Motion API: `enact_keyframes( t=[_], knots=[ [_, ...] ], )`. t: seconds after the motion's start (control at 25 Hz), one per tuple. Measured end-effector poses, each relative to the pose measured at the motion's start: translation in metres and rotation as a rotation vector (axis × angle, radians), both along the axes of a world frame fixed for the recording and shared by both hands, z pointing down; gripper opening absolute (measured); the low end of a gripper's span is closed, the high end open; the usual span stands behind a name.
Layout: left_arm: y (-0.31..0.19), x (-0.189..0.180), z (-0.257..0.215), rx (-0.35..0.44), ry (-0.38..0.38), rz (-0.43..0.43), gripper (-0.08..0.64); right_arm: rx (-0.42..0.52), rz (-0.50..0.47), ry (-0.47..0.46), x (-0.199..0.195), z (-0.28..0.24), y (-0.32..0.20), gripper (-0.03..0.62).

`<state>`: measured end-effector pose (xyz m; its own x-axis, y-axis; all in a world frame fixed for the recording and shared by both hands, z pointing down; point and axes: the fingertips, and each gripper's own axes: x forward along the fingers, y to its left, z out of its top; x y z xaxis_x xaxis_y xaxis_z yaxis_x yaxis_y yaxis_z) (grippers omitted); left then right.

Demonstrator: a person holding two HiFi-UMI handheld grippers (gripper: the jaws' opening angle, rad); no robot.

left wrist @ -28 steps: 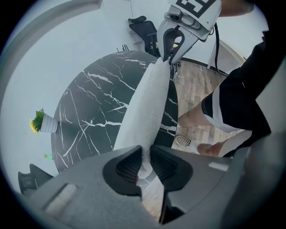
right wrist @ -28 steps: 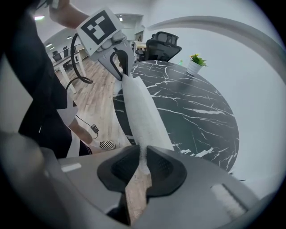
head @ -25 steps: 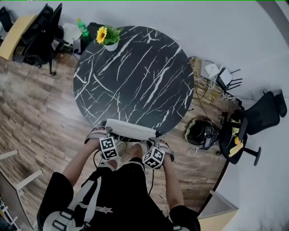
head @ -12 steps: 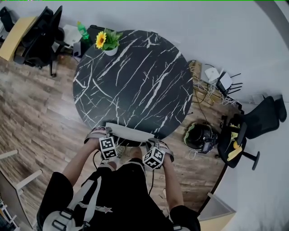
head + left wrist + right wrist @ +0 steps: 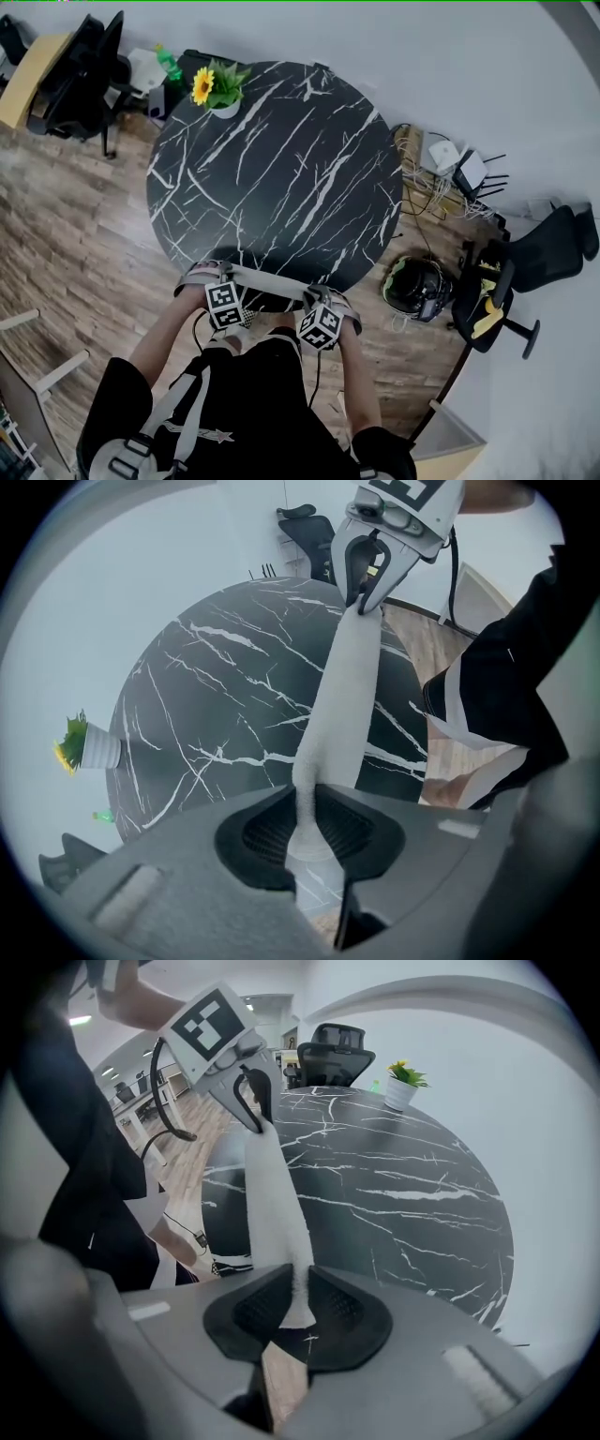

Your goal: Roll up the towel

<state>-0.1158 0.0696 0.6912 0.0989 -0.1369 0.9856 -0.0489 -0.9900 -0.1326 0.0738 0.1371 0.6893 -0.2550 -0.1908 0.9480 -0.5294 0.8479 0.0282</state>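
Drawn back since a second ago, the towel (image 5: 270,283) is now seen as a narrow white strip at the near rim of the tabletop (image 5: 281,159). Earlier, a broader band of it was spread further in over the marble.

One towel is counted. Its long axis is laid along the tabletop's near rim, from the person's left to the person's right, with the right end set a little further out from the tabletop than the left. It is pulled straight between two grippers. Whether its underside touches the tabletop cannot be told.

The left end is held by the left gripper (image 5: 212,276) just at the tabletop's near rim. In the left gripper view, its fingers (image 5: 262,832) are seen pressed together on the bunched cloth, with only the towel's thickness between them. The right end is held by the right gripper (image 5: 324,296), also at the near rim. Its fingers (image 5: 258,1312) are likewise closed on a thin fold of towel. From each gripper view the strip is seen running away over the tabletop's edge to the other gripper.

One potted sunflower (image 5: 214,87) is stood on the tabletop at its far rim. One green bottle (image 5: 169,64) is seen beyond that rim. Two black office chairs are counted, one (image 5: 84,66) beyond the far left of the tabletop and one (image 5: 539,258) well off to its right.
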Motion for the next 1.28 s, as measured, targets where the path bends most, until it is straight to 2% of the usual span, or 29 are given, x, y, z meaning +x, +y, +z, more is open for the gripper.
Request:
enact_keyframes(
  t=[0.4,0.52,0.64,0.8,0.92,1.08,1.28],
  knots=[
    [-0.018,0.006,0.01,-0.04,-0.008,-0.004,0.084,-0.021,0.017,-0.044,0.004,0.01,-0.015,0.063],
    [-0.02,0.006,0.01,-0.021,0.011,-0.019,0.095,-0.008,0.023,-0.042,0.005,0.011,-0.015,0.063],
    [-0.025,0.004,0.007,0.014,0.042,-0.067,0.134,0.041,0.041,-0.02,0.008,0.009,-0.017,0.08],
    [-0.032,-0.005,-0.004,0.044,0.088,-0.163,0.239,0.119,0.103,-0.01,0.012,-0.001,-0.023,0.157],
    [-0.038,-0.009,-0.022,0.074,0.141,-0.219,0.25,0.167,0.163,-0.022,0.015,-0.018,-0.029,0.186],
    [-0.046,-0.014,-0.055,0.158,0.231,-0.288,0.25,0.255,0.226,-0.027,0.016,-0.047,-0.035,0.187],
    [-0.051,-0.024,-0.111,0.265,0.381,-0.398,0.247,0.405,0.367,-0.087,0.013,-0.109,-0.043,0.187]
  ],
)
